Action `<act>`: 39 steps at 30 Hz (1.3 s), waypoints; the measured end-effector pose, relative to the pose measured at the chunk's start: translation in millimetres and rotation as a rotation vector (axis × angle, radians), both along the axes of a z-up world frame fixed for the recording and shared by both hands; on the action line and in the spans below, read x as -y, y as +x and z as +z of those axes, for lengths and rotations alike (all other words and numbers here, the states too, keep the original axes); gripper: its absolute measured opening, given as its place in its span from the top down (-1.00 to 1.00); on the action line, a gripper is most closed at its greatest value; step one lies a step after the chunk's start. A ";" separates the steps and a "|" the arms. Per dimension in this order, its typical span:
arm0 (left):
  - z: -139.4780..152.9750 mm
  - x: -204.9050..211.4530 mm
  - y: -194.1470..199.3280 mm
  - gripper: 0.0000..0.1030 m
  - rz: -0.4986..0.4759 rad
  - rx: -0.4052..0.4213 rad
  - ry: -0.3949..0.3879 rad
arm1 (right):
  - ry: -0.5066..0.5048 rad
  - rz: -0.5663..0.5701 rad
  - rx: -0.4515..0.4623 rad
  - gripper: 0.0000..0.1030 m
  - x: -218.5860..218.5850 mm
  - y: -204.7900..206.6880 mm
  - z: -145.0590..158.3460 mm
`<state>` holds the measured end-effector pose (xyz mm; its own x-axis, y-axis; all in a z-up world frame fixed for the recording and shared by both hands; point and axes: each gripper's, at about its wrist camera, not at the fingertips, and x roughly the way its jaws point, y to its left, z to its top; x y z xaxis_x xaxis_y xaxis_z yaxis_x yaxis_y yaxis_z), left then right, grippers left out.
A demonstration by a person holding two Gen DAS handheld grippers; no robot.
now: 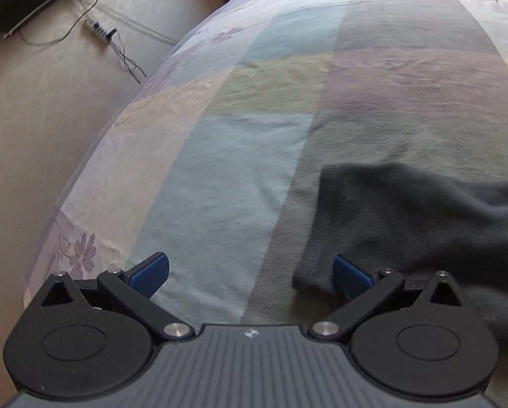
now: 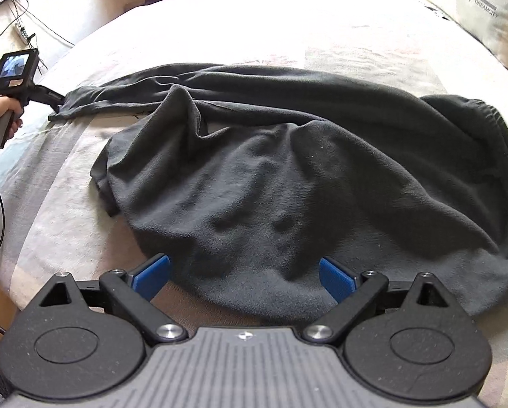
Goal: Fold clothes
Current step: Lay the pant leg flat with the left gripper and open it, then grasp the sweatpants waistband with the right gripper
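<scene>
We find the dark grey trousers [image 2: 288, 176] lying on the bed [image 2: 271, 23], across its patchwork sheet. They are bunched and rumpled: one leg [image 2: 124, 97] stretches out toward the left, the other is doubled loosely over the middle, and the elastic waistband [image 2: 492, 142] sits at the right. No flat, squared fold is visible, so we judge the folding incomplete; whether this heap is an early lay-out or a partly made fold, we cannot settle.

The left gripper [image 1: 250, 272] is spread wide and holds nothing; its right finger [image 1: 351, 275] lies against the cuff end of the leg [image 1: 407, 224]. In the right wrist view a hand [image 2: 4, 112] holds this tool at that cuff.

The right gripper [image 2: 243, 273] is likewise spread wide, unloaded, straddling the near edge of the cloth.
</scene>
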<state>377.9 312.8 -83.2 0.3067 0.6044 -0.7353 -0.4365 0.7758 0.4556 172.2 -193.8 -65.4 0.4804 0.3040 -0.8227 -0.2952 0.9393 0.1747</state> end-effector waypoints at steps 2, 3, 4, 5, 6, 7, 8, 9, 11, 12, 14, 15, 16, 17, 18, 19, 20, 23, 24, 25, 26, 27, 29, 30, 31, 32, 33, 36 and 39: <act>2.6 -5.1 -5.1 -0.99 0.008 0.014 -0.015 | -0.004 -0.006 0.002 -0.89 0.4 -2.7 1.9; 5.1 0.1 -8.7 -0.99 -0.013 0.017 -0.015 | -0.007 -0.007 0.004 -0.89 0.2 -3.6 2.9; 6.4 4.4 -11.0 -0.99 -0.033 0.018 -0.017 | -0.010 -0.006 0.006 -0.89 -0.3 -4.5 4.0; 7.8 8.8 -13.2 -0.99 -0.054 0.019 -0.019 | -0.013 -0.003 0.009 -0.89 -1.1 -5.3 5.1; 8.4 13.3 -15.5 -0.99 -0.073 0.019 -0.026 | -0.014 0.002 0.013 -0.89 -2.0 -6.3 6.5; 9.0 17.7 -17.8 -0.99 -0.092 0.018 -0.032 | -0.014 0.008 0.017 -0.89 -3.0 -7.6 8.0; 9.1 22.6 -19.3 -0.99 -0.107 0.016 -0.036 | -0.013 0.015 0.020 -0.89 -4.0 -9.1 9.4; 9.5 27.6 -21.7 -0.99 -0.120 0.015 -0.038 | -0.012 0.020 0.024 -0.89 -4.9 -10.7 10.9; 10.9 36.4 -26.3 -0.99 -0.151 0.015 -0.050 | -0.013 0.027 0.035 -0.89 -6.6 -14.4 14.2; 11.6 41.8 -29.1 -0.99 -0.166 0.014 -0.056 | -0.013 0.029 0.038 -0.90 -6.8 -16.3 15.8; 12.5 53.6 -35.2 -0.99 -0.203 0.013 -0.067 | -0.017 0.028 0.045 -0.92 -6.6 -19.3 18.4; 12.7 60.1 -38.5 -0.99 -0.225 0.011 -0.073 | -0.020 0.026 0.047 -0.93 -6.1 -20.8 19.3; 12.8 66.7 -41.9 -0.99 -0.247 0.009 -0.079 | -0.020 0.023 0.048 -0.94 -5.3 -22.1 19.9; 12.5 74.8 -46.6 -0.99 -0.270 0.005 -0.087 | -0.020 0.021 0.048 -0.94 -4.5 -23.5 20.2; 12.2 83.0 -51.2 -0.99 -0.294 0.000 -0.096 | -0.021 0.019 0.046 -0.94 -3.7 -25.1 20.2; 12.0 91.1 -55.9 -0.99 -0.317 -0.005 -0.104 | -0.022 0.018 0.045 -0.94 -2.8 -26.7 20.2; 11.7 99.3 -60.6 -0.99 -0.341 -0.009 -0.112 | -0.022 0.016 0.043 -0.95 -2.0 -28.3 20.3; 10.8 123.8 -74.7 -0.99 -0.411 -0.024 -0.137 | -0.029 0.012 0.039 -0.95 0.8 -34.0 20.1; 10.6 131.9 -79.4 -0.99 -0.435 -0.028 -0.146 | -0.030 0.010 0.038 -0.95 2.2 -35.9 19.9; 11.9 140.0 -86.2 -0.99 -0.455 -0.028 -0.159 | -0.031 0.006 0.037 -0.95 3.6 -37.6 19.7; 13.3 148.1 -92.9 -0.99 -0.476 -0.027 -0.171 | -0.030 0.003 0.035 -0.96 5.3 -39.2 19.3; 14.6 156.2 -99.7 -0.99 -0.497 -0.027 -0.184 | -0.028 -0.001 0.033 -0.96 7.4 -40.9 18.7; 17.7 172.3 -113.2 -0.99 -0.538 -0.024 -0.209 | -0.023 -0.014 0.028 -0.97 11.8 -44.3 17.2; 19.1 178.9 -119.1 -0.99 -0.555 -0.021 -0.217 | -0.021 -0.020 0.025 -0.97 14.0 -45.8 16.1; 20.2 186.6 -125.2 -0.99 -0.567 -0.018 -0.229 | -0.018 -0.025 0.021 -0.97 16.1 -47.2 14.8; 21.2 194.3 -131.4 -0.99 -0.580 -0.015 -0.240 | -0.015 -0.031 0.017 -0.97 18.2 -48.6 13.4; 22.2 201.9 -137.6 -0.99 -0.592 -0.012 -0.252 | -0.012 -0.035 0.014 -0.97 20.4 -50.3 12.2; 25.1 227.6 -153.4 -0.99 -0.636 0.001 -0.284 | -0.001 -0.044 0.011 -0.97 26.7 -56.2 8.9; 27.8 258.2 -164.0 -0.99 -0.693 0.019 -0.314 | 0.010 -0.052 0.007 -0.97 32.5 -61.2 6.6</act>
<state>213.9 54.6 -55.4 0.5539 0.0327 -0.8320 0.1921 0.9673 0.1659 111.0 -226.3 -58.8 0.5011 0.2868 -0.8165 -0.2477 0.9515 0.1823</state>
